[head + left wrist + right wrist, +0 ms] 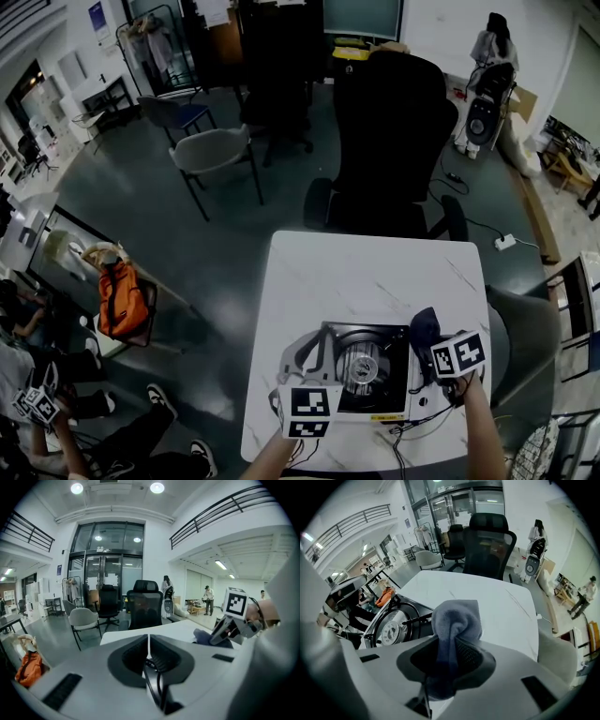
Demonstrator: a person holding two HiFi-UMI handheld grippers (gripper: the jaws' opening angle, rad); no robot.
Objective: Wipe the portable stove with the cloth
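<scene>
The cloth point(454, 620), judged soft, light and limp, was held pinched at its bunched middle by the right gripper point(446, 660), at three o'clock of the portable stove point(386, 389). The left gripper point(149, 656) was closed on nothing.

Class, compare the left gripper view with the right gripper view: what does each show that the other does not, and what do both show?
Only the left gripper view shows the left gripper, shut with nothing between its jaws. It also shows the right gripper from outside, with its marker cube. Only the right gripper view shows the round burner of the portable stove. Both views show the blue cloth pinched in the right gripper, the white table and the black office chair.
</scene>
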